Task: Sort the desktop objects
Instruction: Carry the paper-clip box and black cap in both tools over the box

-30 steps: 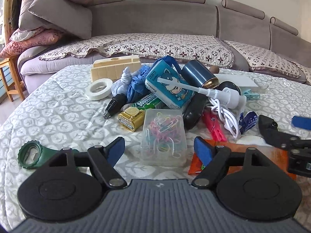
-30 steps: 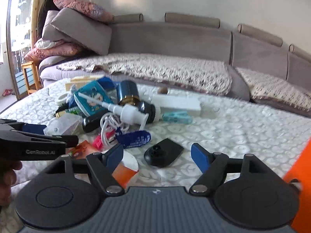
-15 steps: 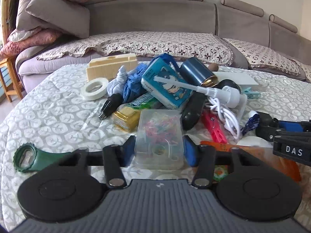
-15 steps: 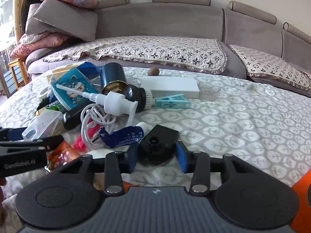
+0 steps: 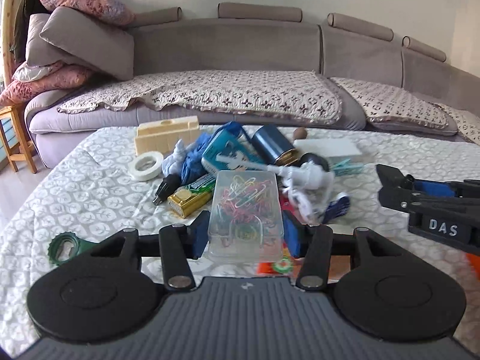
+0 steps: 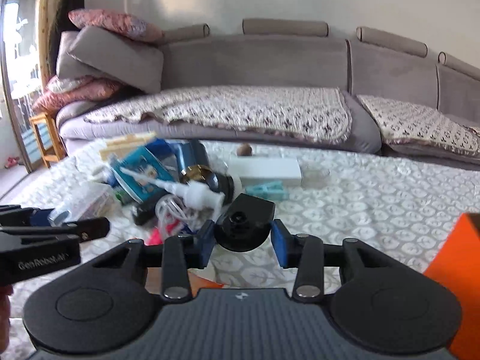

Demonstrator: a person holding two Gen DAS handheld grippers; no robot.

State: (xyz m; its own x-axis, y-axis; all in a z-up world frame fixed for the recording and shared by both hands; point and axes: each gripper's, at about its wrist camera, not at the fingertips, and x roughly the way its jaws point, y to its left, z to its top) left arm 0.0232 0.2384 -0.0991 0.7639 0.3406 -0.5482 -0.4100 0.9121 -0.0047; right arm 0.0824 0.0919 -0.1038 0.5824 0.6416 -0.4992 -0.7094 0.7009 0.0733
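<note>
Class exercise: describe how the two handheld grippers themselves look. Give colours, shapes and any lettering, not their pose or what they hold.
The left gripper and right gripper look alike: matte black, two round discs flanking a ribbed grey body, silver pivot screws on black link bars, and blue fingertip pads. White lettering marks their sides: "DAS" on the right one seen from the left camera, "GenRobot.AI" on the left one seen from the right. No cables show.

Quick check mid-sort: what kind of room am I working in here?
Most likely a home living room. A long grey sofa with stacked cushions runs behind the work surface, a table under a quilted leaf-print cover piled with household clutter. A small wooden stool stands at the left.
</note>
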